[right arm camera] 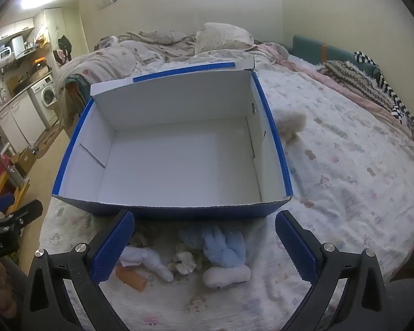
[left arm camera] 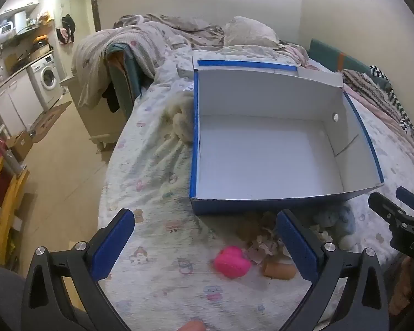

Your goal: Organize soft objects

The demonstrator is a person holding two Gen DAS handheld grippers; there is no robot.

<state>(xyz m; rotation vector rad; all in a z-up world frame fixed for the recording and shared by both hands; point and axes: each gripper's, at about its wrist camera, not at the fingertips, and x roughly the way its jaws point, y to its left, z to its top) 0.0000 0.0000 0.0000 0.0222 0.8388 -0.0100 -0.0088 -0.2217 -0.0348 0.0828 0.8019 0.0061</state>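
Toys lie heaped on the bed just before the empty box. Our left gripper and right gripper hover, fingers apart, holding nothing. Grabbing the blue plush may snag its neighbours.

Box: white inside, blue outside and along the rim. Bedsheet: white, printed with small pastel cartoon figures. Heart-shaped plush, lower centre of the left wrist view: bright pink. Plush toy, lower centre of the right wrist view: pale blue with white parts. Tube: orange-brown. Fluffy item right of the box: cream. Gripper pads: blue on black arms. Striped cloth, upper right: black and white. Washing machine, upper left: white.
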